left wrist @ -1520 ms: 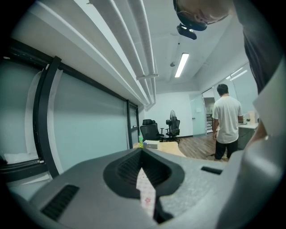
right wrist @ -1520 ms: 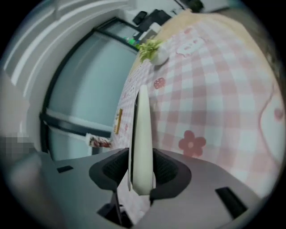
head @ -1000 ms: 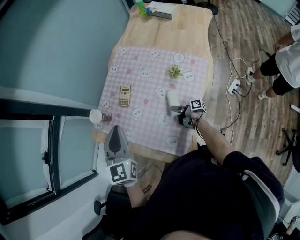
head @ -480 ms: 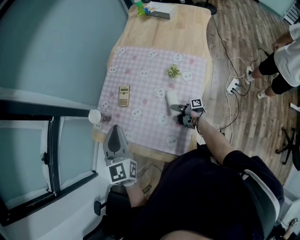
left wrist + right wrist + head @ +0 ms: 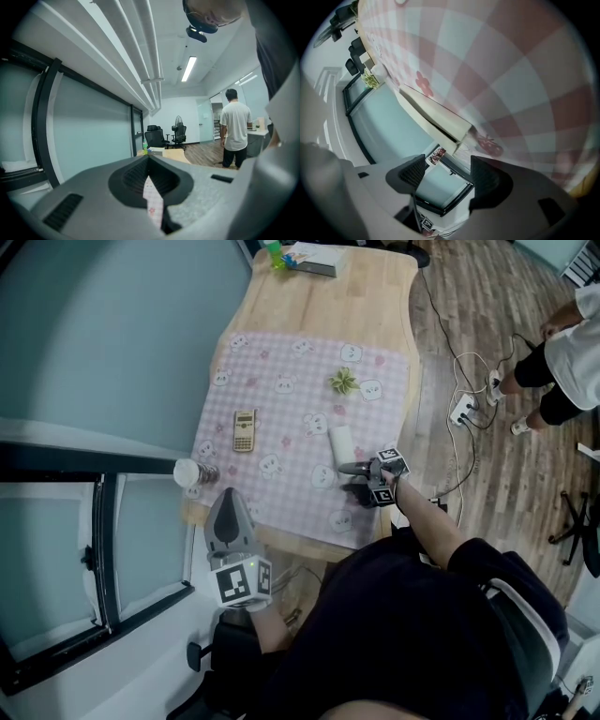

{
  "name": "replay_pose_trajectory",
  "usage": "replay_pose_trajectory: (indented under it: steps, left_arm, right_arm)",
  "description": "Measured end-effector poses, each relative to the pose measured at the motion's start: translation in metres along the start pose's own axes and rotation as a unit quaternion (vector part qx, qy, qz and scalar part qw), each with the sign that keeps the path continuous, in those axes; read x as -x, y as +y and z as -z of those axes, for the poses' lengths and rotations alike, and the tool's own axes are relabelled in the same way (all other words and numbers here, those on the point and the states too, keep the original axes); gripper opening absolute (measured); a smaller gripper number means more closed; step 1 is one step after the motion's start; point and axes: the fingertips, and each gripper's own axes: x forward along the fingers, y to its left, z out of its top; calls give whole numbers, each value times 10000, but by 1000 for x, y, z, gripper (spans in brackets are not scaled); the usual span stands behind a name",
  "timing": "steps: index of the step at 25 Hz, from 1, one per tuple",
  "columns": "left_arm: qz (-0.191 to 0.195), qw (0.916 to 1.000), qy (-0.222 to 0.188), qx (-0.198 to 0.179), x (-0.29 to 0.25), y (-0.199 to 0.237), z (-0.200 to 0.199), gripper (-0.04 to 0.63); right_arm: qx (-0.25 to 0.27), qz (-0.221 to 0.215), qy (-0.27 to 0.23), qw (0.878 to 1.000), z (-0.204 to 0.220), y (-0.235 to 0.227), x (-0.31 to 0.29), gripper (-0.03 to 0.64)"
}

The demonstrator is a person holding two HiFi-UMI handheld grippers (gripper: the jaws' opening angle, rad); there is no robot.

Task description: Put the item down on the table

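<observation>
Opening the right gripper's (image 5: 443, 171) jaws, nothing between them, just short of the one white box (image 5: 436, 117) lying flat on the pink checked cloth (image 5: 281, 418) (touching neither pad). Reaching low over the table's (image 5: 375, 296) near edge. Holding the left gripper (image 5: 228, 512) clenched and empty, off the near corner. Also: one calculator (image 5: 244, 430), one plant (image 5: 343, 382).

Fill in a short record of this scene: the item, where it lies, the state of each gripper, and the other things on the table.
item: white box
item place: lying flat on the pink checked cloth, apparently already put down
right gripper: at the box's near end, fingers opening, nothing between them
left gripper: by the table's near left corner, fingers together, empty
also on cloth: calculator, small green plant
table's left edge: bottle with white cap
</observation>
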Motion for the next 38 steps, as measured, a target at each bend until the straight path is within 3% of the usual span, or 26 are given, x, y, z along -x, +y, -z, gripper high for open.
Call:
replay_pose_trajectory:
  steps: [5,9,12,15,21,23,27,29,31,33,35,38]
  left_arm:
    - [22,10000,1,-1,-1,0,0,0]
    - [12,10000,-28,-2,-1,1,-1,0]
    - [-7,10000,-40,12,0,3,0,0]
    - [-13,10000,-49,36,-2,4,0,0]
    - [19,10000,-71,45,-1,1,0,0]
    - [29,9999,-87,46,-1,0,0,0]
    - [54,9999,-108,34,-2,-1,-1,0]
    - [61,9999,-113,31,-2,-1,-2,0]
    - [67,9999,-115,32,-2,-1,-2,0]
    - [68,9999,-111,32,-2,-1,-2,0]
    - [65,9999,-112,30,-2,-1,-3,0]
    - [58,9999,-141,30,-2,0,-3,0]
  right_arm:
    - [65,-12,-58,10000,-1,1,1,310]
    - [361,97,214,9991,6,8,3,290]
    - [962,360,549,9932,18,16,7,125]
    - [1734,660,696,9802,24,33,14,27]
    - [3358,1346,415,9314,16,71,33,15]
    - [3622,1504,342,9193,14,80,38,15]
    - [3799,1550,209,9117,13,90,44,15]
    - [4028,1599,42,9012,11,93,46,15]
    - [4501,1706,-226,8763,8,102,50,16]
    - [5202,1826,-549,8325,7,117,55,15]
    - [6016,1921,-889,7702,11,139,60,15]
    - [7157,1878,-1423,6574,29,187,65,15]
